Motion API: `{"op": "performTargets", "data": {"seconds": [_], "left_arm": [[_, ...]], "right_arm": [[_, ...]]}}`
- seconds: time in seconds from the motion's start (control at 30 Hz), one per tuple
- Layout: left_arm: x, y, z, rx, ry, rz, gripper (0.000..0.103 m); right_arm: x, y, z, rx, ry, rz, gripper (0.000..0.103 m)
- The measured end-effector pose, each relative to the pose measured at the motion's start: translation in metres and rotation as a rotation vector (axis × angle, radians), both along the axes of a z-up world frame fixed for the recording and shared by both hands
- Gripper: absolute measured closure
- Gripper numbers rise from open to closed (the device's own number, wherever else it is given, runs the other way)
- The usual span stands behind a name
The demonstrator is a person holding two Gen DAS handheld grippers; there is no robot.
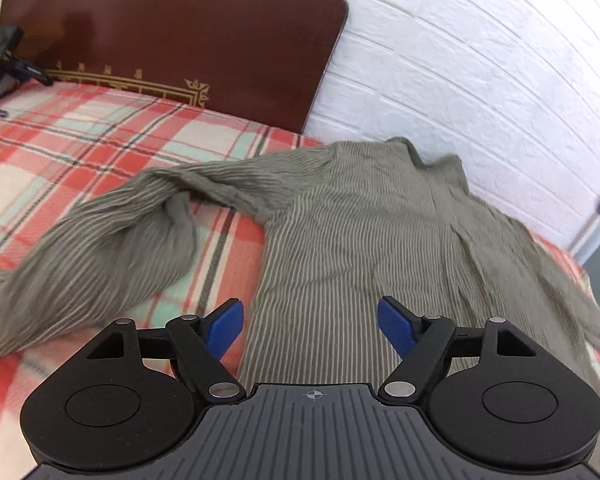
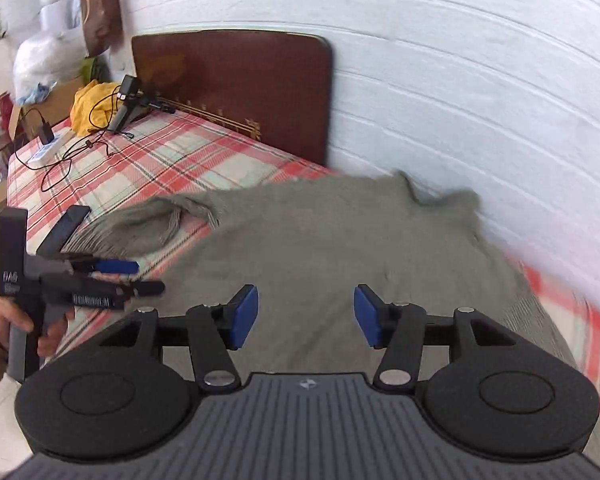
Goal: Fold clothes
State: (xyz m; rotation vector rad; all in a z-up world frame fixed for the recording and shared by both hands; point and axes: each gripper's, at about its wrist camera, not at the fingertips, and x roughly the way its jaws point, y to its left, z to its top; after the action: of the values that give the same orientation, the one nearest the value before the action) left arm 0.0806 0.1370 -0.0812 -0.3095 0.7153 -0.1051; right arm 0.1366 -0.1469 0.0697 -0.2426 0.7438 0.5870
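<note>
the olive-green striped shirt (image 1: 360,232) lies spread on the bed with the red, white and mint plaid cover (image 1: 80,140), its far edge against the white brick-pattern wall (image 1: 480,80). one sleeve (image 1: 100,248) trails out to the left across the plaid cover. open bed surface remains on the left, up to the dark brown wooden headboard (image 1: 172,32). cables and a charger (image 2: 48,136) sit at the far corner of the bed.

i see the left hand-held gripper (image 1: 310,326) above the near part of the shirt, blue pads wide apart, nothing between them. the right hand-held gripper (image 2: 306,316) is angled down over the shirt body, jaws moderately apart and empty. in the right wrist view, a hand (image 2: 16,320) grips the left unit's handle.
</note>
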Motion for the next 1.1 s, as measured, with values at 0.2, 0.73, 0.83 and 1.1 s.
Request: {"op": "performTargets", "data": {"seconds": [0.2,0.73,0.83,1.1], "left_arm": [[0.054,0.015,-0.024,-0.078,0.052,0.021,0.018],[0.128,0.049,-0.041,-0.229,0.027,0.115,0.019],[0.136,0.048,-0.042,-0.177,0.021,0.148,0.040],[0.123,0.052,-0.035,-0.152,-0.054,0.228,0.096]], "right_arm": [[0.106,0.070,-0.032,-0.077,-0.035,0.089,0.045],[0.249,0.154,-0.121,-0.186,0.108,0.351,0.045],[0.253,0.159,-0.128,-0.239,0.135,0.366,0.054],[0.266,0.151,-0.119,-0.095,0.123,0.244,0.097]]}}
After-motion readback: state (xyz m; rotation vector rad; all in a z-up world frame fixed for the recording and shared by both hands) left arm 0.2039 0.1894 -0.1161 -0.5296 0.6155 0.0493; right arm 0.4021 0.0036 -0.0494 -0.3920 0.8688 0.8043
